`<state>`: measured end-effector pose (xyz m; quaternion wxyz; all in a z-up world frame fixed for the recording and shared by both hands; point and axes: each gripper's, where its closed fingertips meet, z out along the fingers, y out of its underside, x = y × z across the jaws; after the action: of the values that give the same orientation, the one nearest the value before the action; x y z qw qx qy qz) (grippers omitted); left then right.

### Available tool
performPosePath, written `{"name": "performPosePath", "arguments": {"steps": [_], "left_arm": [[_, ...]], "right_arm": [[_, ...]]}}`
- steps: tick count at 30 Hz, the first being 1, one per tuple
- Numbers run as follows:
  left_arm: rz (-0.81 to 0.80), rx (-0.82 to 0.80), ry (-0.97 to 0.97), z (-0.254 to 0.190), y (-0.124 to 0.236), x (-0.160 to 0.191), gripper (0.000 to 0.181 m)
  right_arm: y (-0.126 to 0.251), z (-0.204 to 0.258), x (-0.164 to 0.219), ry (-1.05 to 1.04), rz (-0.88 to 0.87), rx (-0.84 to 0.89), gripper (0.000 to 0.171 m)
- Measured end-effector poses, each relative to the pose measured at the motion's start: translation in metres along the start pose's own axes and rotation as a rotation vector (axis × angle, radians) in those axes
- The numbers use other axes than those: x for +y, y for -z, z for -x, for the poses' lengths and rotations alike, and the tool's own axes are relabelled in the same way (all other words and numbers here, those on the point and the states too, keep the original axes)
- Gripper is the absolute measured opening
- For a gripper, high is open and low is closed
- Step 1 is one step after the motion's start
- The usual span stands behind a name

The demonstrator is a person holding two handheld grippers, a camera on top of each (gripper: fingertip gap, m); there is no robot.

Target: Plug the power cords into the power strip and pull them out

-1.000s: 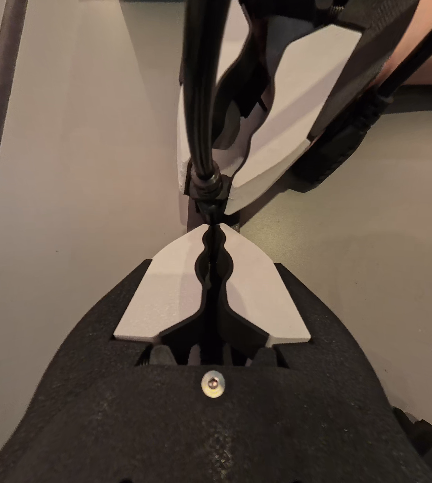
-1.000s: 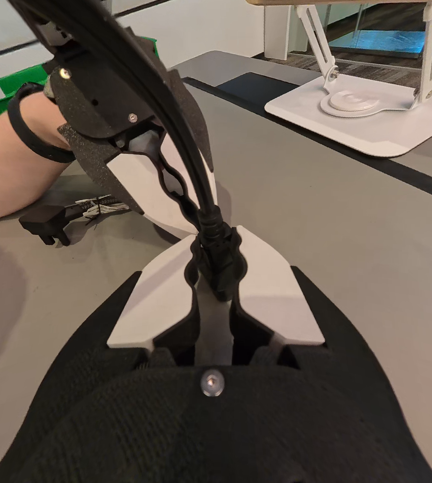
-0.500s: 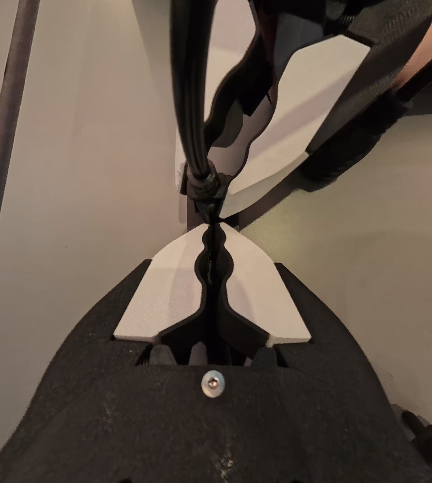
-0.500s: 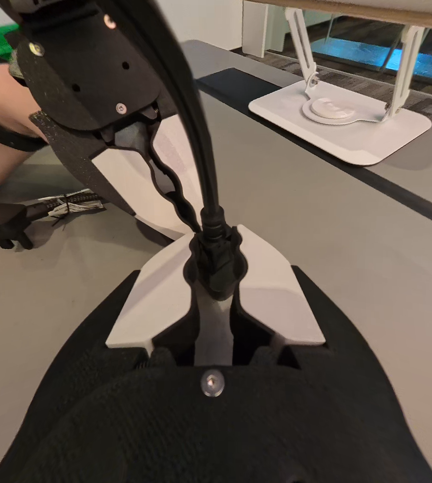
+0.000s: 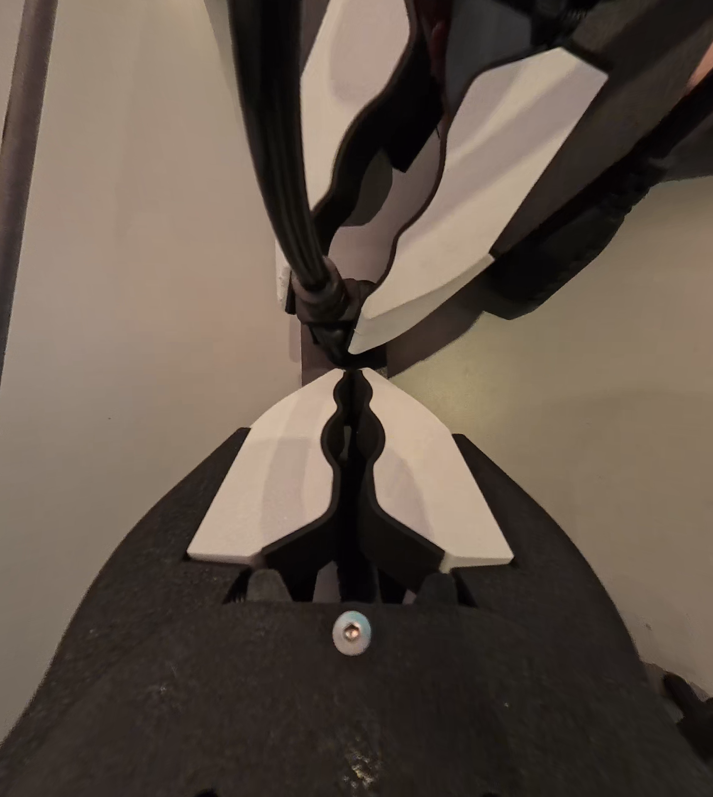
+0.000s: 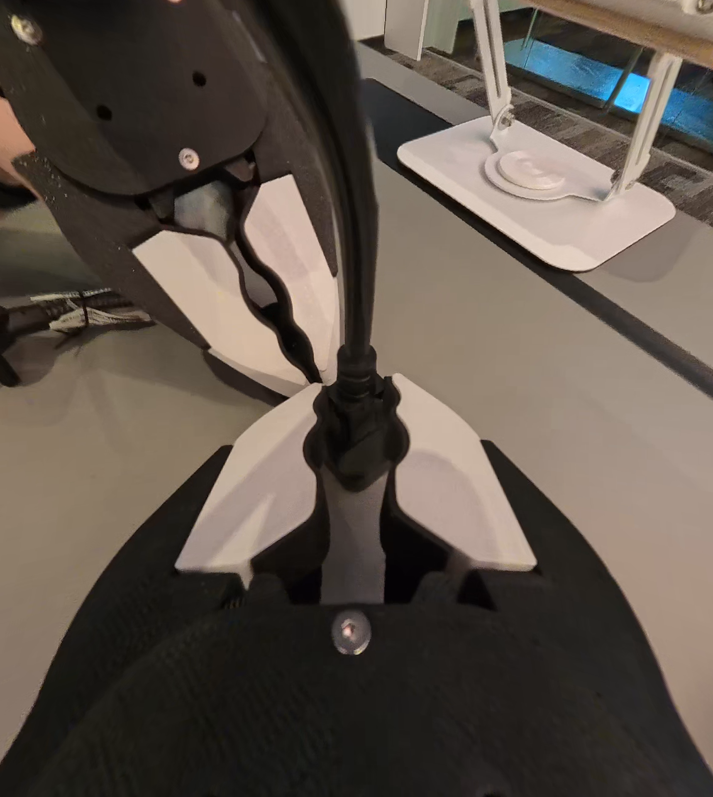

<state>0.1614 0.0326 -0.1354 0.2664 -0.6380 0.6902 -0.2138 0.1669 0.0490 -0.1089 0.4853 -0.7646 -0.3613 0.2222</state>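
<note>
Right hand-held gripper (image 6: pixel 357 427) clenched on black moulded plug (image 6: pixel 357 444), left hand-held gripper (image 5: pixel 348 379) pinched shut, apparently on something thin at 12 o'clock; keep plug axis straight over grey desk (image 6: pixel 518 431).

Blk cord (image 6: pixel 357 241), white gripper fingers (image 6: pixel 445 483), grey table (image 6: pixel 561 431), white stand (image 6: pixel 536 189)

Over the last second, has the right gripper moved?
Yes. In the right wrist view the white stand sits farther right and looms nearer than before, so the right gripper, shut on the plug, advanced and turned left.
</note>
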Motion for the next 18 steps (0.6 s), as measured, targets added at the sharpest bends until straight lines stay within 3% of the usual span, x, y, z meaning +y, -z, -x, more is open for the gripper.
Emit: {"name": "performPosePath", "arguments": {"steps": [9, 18], "left_arm": [[-0.020, 0.008, 0.009, 0.0007, 0.0012, 0.0017, 0.002], [-0.024, 0.002, 0.014, 0.0017, -0.0010, -0.0008, 0.002]], "right_arm": [[0.0038, -0.0037, 0.0016, -0.206, -0.079, -0.100, 0.023], [0.0003, -0.0032, 0.0002, -0.006, 0.034, 0.018, 0.022]]}}
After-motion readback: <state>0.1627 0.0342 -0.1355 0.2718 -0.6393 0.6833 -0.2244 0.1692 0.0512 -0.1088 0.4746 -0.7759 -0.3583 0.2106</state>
